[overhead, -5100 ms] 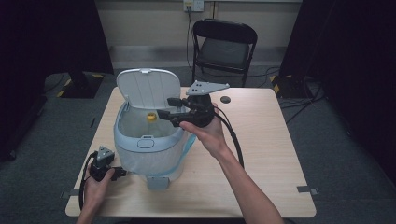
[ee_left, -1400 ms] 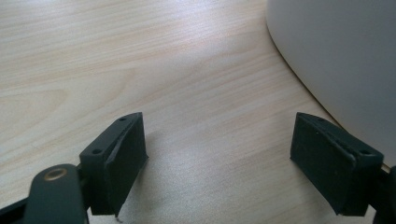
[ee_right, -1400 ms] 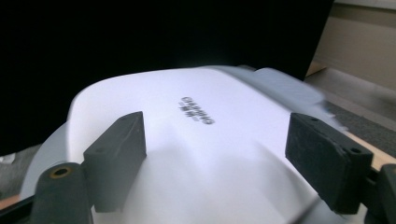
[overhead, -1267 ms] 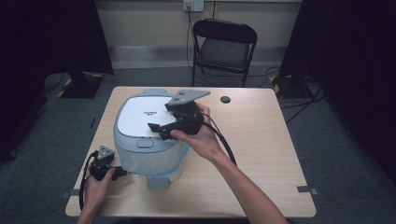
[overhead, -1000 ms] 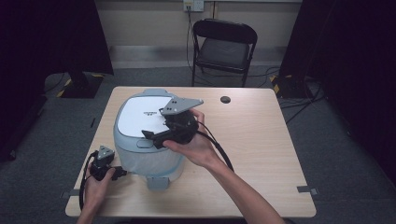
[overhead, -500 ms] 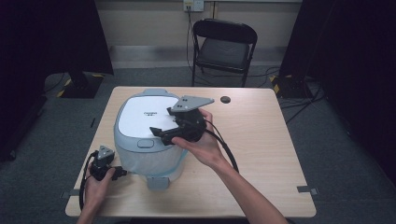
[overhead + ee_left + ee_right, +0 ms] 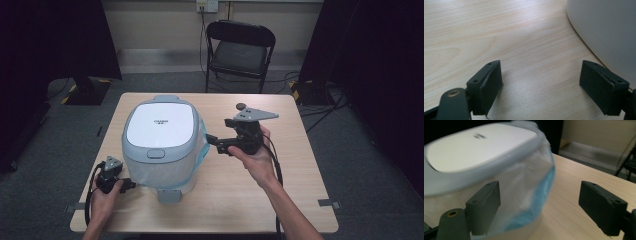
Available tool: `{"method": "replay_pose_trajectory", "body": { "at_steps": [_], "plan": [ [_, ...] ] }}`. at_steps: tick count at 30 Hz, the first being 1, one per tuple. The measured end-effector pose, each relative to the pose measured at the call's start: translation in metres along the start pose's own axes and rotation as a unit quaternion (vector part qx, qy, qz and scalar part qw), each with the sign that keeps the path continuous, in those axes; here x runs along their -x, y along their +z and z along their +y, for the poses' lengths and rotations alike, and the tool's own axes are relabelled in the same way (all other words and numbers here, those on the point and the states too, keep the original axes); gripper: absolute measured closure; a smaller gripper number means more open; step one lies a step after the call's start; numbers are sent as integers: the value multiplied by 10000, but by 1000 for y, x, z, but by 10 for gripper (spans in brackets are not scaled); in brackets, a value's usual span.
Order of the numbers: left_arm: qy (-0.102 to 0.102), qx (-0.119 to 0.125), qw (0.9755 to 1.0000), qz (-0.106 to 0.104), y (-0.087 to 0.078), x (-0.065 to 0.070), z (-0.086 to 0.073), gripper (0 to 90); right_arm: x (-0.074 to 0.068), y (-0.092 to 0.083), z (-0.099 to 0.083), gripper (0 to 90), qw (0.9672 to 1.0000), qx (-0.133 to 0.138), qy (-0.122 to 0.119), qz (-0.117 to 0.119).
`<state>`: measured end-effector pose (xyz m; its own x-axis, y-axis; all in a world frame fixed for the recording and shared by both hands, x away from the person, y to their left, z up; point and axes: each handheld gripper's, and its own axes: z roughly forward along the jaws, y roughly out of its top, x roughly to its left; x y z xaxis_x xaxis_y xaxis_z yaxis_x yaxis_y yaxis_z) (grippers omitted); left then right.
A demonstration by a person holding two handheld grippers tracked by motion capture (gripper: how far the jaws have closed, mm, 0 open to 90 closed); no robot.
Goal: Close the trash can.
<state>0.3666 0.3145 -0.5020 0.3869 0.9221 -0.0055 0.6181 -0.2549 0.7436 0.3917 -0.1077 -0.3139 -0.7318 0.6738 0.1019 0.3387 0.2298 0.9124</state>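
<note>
Bin point(image 7: 160, 142) blocks table's point(image 7: 240, 200) left-centre; right half lies free.

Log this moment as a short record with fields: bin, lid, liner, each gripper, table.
bin: small grey bin standing on the table's left half
lid: white-topped lid, shut
liner: blue-edged bag hanging out under the lid on the bin's right side
left gripper: jaws open, nothing between them, low over the table beside the bin
right gripper: jaws open, held in the air right of the bin
table: light wood
</note>
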Motion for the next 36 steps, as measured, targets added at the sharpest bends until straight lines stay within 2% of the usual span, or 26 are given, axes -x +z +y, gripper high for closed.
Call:
{"method": "replay_pose_trajectory", "body": {
  "at_steps": [2,3,4,5,6,7,8,10,11,12,14,16,17,18,19,20,21,22,23,24,25,30,32,33,36],
  "plan": [
    [0,-1,10000,1,0,0,0,176,9,-5,-12,169,9999,-41,136,-98],
    [-1,-1,10000,2,0,0,0,176,17,-8,-26,168,9994,-122,225,-225],
    [-1,-1,10000,2,0,0,0,176,17,-8,-26,168,9994,-122,225,-225],
    [-1,-1,10000,2,0,0,0,176,27,-10,-42,168,9985,-244,355,-343],
    [-1,-1,10000,2,0,0,0,176,27,-10,-42,168,9985,-244,355,-343],
    [-1,-2,10000,2,0,0,0,176,36,-13,-59,166,9970,-372,469,-499],
    [-1,-2,10000,2,0,0,0,176,36,-13,-59,166,9970,-372,469,-499],
    [-2,-1,10000,3,0,0,0,176,46,-15,-76,177,9947,-539,564,-677],
    [-2,0,10000,7,0,0,0,176,57,-16,-93,181,9923,-685,669,-784],
    [-3,0,10000,7,0,0,0,176,57,-16,-93,181,9923,-685,669,-784],
    [-7,1,10000,11,0,0,0,176,67,-18,-109,183,9888,-858,704,-1000],
    [-4,-2,10000,13,0,0,0,176,77,-19,-125,184,9858,-968,860,-1068],
    [-8,-3,10000,16,0,0,0,176,85,-21,-140,188,9816,-1107,912,-1257],
    [-10,-3,10000,19,0,0,0,176,88,-21,-147,194,9788,-1199,919,-1386],
    [-10,-3,10000,19,0,0,0,176,88,-21,-147,194,9788,-1199,919,-1386],
    [-13,-3,10000,19,0,1,0,176,90,-21,-153,200,9760,-1311,920,-1475],
    [-17,-7,10000,20,0,1,0,176,94,-20,-166,202,9706,-1502,918,-1644],
    [-5,-15,10000,23,0,0,0,176,94,-20,-166,202,9706,-1502,918,-1644],
    [-6,-14,10000,25,0,0,0,176,98,-20,-178,200,9660,-1660,987,-1719],
    [-6,-14,10000,25,0,0,0,176,98,-20,-178,200,9660,-1660,987,-1719],
    [-5,-16,10000,24,0,0,0,176,100,-20,-188,202,9619,-1747,1039,-1829],
    [-6,-15,10000,23,0,0,0,176,99,-20,-195,196,9617,-1668,910,-1974],
    [-4,-15,10000,25,0,0,0,176,96,-18,-197,189,9617,-1651,703,-2070],
    [-19,-8,10000,28,0,1,0,176,95,-19,-201,187,9639,-1487,698,-2097],
    [-5,-14,10000,23,0,0,0,176,95,-19,-201,187,9638,-1491,699,-2097]
  ]
}}
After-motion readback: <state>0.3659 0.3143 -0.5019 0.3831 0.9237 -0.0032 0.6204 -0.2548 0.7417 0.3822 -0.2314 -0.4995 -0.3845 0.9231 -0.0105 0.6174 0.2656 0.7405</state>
